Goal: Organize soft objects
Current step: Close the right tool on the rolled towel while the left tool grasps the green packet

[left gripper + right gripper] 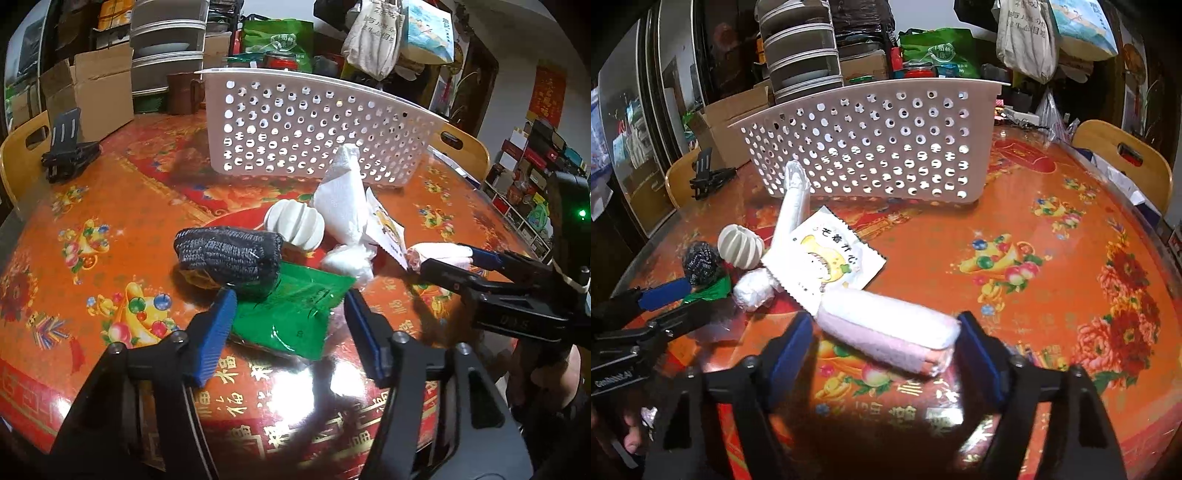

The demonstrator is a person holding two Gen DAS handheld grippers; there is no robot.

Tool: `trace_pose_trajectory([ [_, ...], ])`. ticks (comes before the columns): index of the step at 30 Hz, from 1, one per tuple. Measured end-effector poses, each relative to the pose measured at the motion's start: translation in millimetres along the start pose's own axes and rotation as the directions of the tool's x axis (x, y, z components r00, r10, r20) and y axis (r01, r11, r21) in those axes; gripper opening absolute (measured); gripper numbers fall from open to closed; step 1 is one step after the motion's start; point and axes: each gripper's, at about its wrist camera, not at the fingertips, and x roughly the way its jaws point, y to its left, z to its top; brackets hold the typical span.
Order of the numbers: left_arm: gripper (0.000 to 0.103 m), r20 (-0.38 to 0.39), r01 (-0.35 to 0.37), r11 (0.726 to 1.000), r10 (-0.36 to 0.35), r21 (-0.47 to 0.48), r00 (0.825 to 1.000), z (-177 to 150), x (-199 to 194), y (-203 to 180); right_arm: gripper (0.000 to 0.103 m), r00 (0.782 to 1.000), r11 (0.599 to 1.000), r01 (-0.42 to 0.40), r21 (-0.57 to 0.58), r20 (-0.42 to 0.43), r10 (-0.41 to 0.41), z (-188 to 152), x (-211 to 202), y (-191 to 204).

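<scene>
nothing visibly in basket (871, 144) at 12 o'clock; my right gripper (886, 343) spread around pink towel (886, 332), left gripper (290, 332) spread over green packet (295, 317).

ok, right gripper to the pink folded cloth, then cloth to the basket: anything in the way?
Nothing between them: the right gripper is open with the pink folded cloth already between its fingers. Toward the white basket, the snack packet and the white paper cone lie on the direct line; going over them looks clear.
</scene>
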Motion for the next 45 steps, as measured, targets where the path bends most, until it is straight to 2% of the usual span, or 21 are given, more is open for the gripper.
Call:
trace_pose_trajectory([
  [7, 0.040, 0.012, 0.040, 0.999, -0.040, -0.005, 0.999, -1.0, -3.2, 2.4, 0.064, 1.000, 1.000, -0.023, 0.003, 0.013, 0.022, -2.9, -4.5, -3.3],
  [8, 0.037, 0.014, 0.043, 0.999, -0.043, -0.005, 0.999, -1.1, -4.2, 2.7, 0.056, 0.999, 1.000, -0.028, 0.010, 0.017, 0.028, -3.5, -5.8, -4.5],
  [9, 0.034, 0.016, 0.044, 0.999, -0.044, -0.001, 0.999, -1.5, -5.2, 2.3, 0.044, 0.999, 0.999, -0.037, 0.017, 0.017, 0.037, -3.6, -6.9, -6.4],
  [11, 0.031, 0.017, 0.047, 0.999, -0.047, 0.003, 0.999, -1.4, -6.0, 2.2, 0.036, 0.999, 0.998, -0.053, 0.026, 0.013, 0.053, -3.7, -7.2, -8.9],
  [22, 0.027, 0.023, 0.042, 0.999, -0.042, 0.006, 0.999, -1.6, -11.3, 7.7, 0.030, 0.996, 0.996, -0.090, 0.006, 0.011, 0.090, -9.3, -13.8, -8.4],
  [27, 0.020, 0.043, 0.049, 0.999, -0.049, 0.011, 0.998, -1.4, -19.1, 10.4, 0.028, 0.990, 0.991, -0.135, -0.011, 0.038, 0.135, -11.5, -27.2, 1.0],
  [32, 0.014, 0.060, 0.048, 0.999, -0.048, 0.009, 0.997, -0.7, -26.1, 13.5, 0.027, 0.987, 0.989, -0.144, -0.029, 0.065, 0.146, -8.4, -39.6, 8.2],
  [45, 0.009, 0.097, 0.048, 0.998, -0.051, 0.030, 0.994, 5.3, -27.9, 17.5, 0.026, 0.984, 0.987, -0.158, -0.028, 0.082, 0.159, -3.1, -48.1, 12.4],
])
